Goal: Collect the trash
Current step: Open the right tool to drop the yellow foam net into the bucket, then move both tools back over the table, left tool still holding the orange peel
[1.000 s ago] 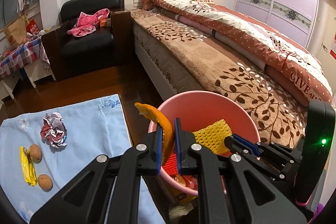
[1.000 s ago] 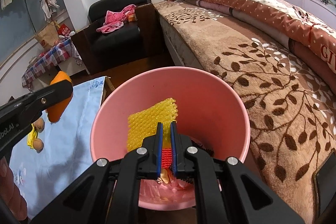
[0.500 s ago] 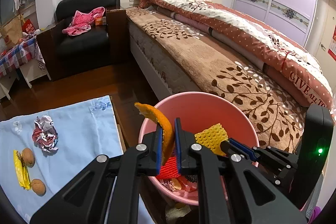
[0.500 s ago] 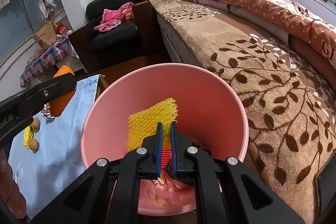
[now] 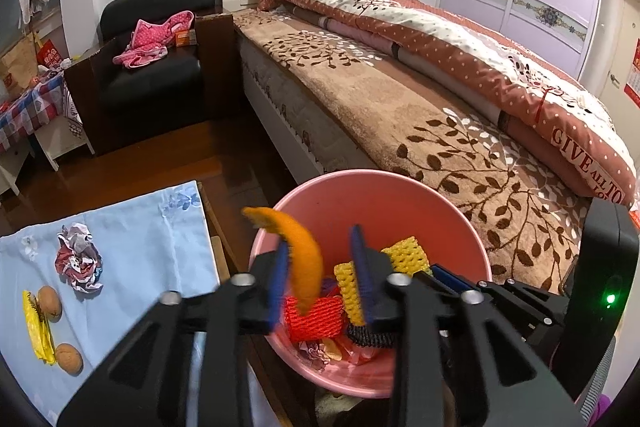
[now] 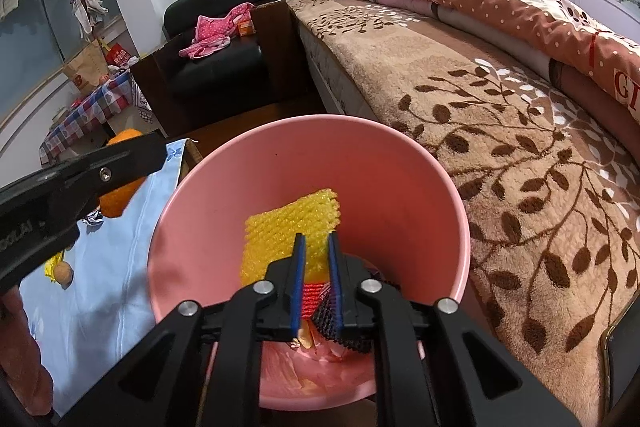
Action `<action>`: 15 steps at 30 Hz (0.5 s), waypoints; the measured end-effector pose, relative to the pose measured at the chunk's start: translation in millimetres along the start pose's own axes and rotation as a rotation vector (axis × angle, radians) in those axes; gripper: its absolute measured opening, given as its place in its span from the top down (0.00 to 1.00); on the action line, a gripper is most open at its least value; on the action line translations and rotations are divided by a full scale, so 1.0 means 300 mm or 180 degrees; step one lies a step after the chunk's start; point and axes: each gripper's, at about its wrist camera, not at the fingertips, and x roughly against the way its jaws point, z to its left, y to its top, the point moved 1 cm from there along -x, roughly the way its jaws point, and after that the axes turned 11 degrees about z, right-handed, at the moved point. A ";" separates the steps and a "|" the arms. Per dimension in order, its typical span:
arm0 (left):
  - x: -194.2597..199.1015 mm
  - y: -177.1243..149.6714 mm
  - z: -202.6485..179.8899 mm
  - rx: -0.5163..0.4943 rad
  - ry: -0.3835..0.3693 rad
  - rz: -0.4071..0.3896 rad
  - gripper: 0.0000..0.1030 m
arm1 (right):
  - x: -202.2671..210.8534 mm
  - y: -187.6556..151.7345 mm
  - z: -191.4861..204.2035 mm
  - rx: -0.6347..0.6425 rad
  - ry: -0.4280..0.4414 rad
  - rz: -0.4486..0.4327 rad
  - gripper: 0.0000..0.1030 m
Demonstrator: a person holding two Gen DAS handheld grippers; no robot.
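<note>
Left gripper (image 5: 320,267) over the near rim of the pink bucket (image 5: 400,187), jaws just spread wide apart. Orange peel (image 5: 300,259) sits between them, blurred, against the left finger, not pinched. Right gripper (image 6: 316,275) points down into the same bucket, jaws just parted a little, narrow gap, nothing clamped between them. Bucket holds a yellow foam net (image 6: 292,227), a red foam net (image 5: 316,319), a black net piece (image 6: 340,323) and some wrappers at the bottom. Bucket stands just beside the bed (image 5: 400,107) with its brown leaf-print blanket. Left of the bucket is the table with a light blue cloth (image 5: 140,247); on it a crumpled paper ball (image 5: 78,263), two walnuts (image 5: 50,309) and a yellow wrapper (image 5: 38,335) touching the nuts. Black armchair (image 5: 152,67) with a pink garment at the back of the room.
</note>
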 end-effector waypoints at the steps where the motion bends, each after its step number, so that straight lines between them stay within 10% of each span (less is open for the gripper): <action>1: 0.002 0.000 -0.001 0.0001 -0.0007 -0.0010 0.65 | 0.002 -0.002 0.000 -0.0005 -0.0001 0.0000 0.85; 7: 0.011 0.000 0.000 0.0022 0.0027 -0.0005 0.64 | 0.009 -0.008 0.004 -0.0004 -0.0027 -0.0007 0.65; 15: 0.047 -0.008 0.010 0.0037 0.0075 -0.0052 0.64 | 0.041 -0.018 0.014 -0.0014 -0.0032 -0.0058 0.64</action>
